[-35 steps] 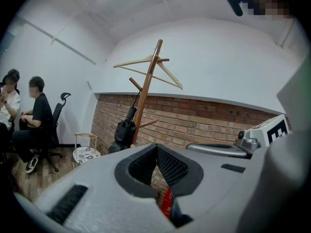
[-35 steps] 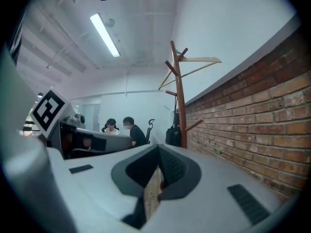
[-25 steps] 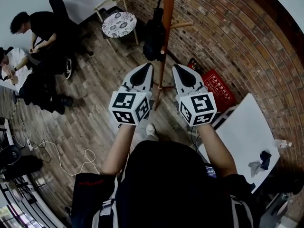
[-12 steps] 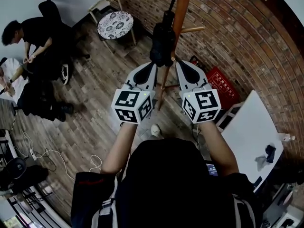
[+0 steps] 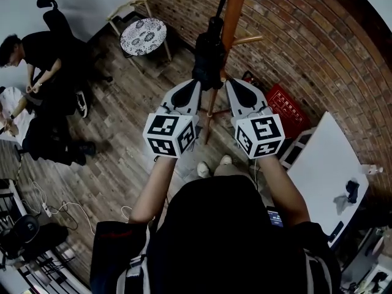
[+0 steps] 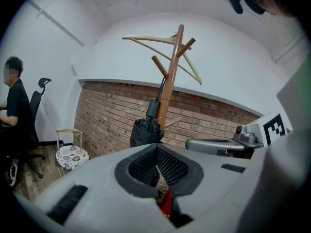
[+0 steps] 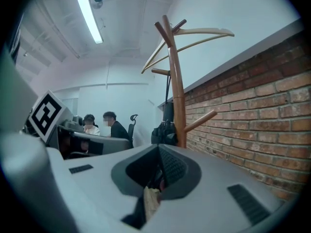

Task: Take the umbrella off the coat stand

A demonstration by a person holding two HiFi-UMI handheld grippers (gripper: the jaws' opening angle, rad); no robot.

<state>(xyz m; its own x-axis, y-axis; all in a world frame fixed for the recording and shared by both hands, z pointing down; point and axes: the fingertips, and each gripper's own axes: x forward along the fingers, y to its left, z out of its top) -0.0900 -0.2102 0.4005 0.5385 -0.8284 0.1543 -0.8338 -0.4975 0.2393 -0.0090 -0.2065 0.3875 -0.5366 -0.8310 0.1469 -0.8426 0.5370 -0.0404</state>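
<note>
A black folded umbrella (image 5: 208, 54) hangs by its strap on a wooden coat stand (image 5: 231, 14) in front of a brick wall. In the left gripper view the umbrella (image 6: 146, 130) hangs left of the pole (image 6: 167, 89). The right gripper view also has the umbrella (image 7: 165, 129) beside the pole (image 7: 177, 96). My left gripper (image 5: 194, 84) and right gripper (image 5: 231, 83) point at the stand side by side, just short of the umbrella's lower end. Both are shut and empty, as their own views show: left gripper (image 6: 156, 147), right gripper (image 7: 159, 147).
Wooden hangers (image 6: 146, 39) rest on the stand's top pegs. A round patterned stool (image 5: 143, 32) stands to the left, a red box (image 5: 283, 112) by the wall, a white table (image 5: 327, 164) at right. Seated people (image 5: 43, 54) and floor cables (image 5: 61, 207) are far left.
Both grippers and the person have come closer to the coat stand; the umbrella now hangs just beyond the fingertips. Both grippers have stayed shut.
</note>
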